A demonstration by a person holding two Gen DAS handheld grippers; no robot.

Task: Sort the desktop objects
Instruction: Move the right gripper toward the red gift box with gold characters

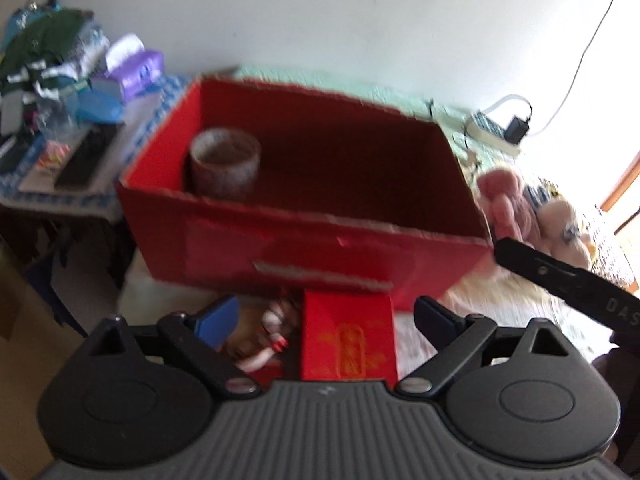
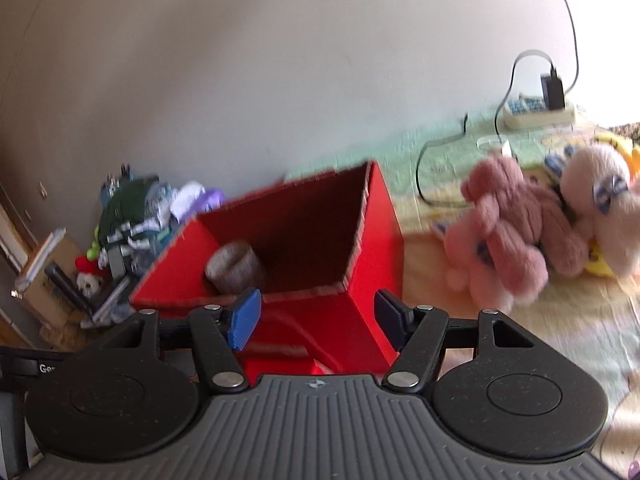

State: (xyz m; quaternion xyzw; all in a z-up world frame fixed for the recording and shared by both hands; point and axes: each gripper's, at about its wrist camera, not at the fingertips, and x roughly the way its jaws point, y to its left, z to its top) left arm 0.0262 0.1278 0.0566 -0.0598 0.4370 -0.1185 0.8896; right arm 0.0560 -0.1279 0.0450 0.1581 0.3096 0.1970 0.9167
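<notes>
My left claw point(image 1: 324, 316) and right claw point(image 2: 316, 312) both gape, holding nothing, above the small red packet point(image 1: 348, 344) lying before the red box point(image 1: 296, 240); it looks light, stiff cardboard, best pinched across its narrow sides.

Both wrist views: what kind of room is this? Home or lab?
Most likely a home bedroom. Pink plush toys lie on a patterned bedspread, a power strip sits by the wall, and clothes are piled on a side table. The red box is the sorting bin.
</notes>
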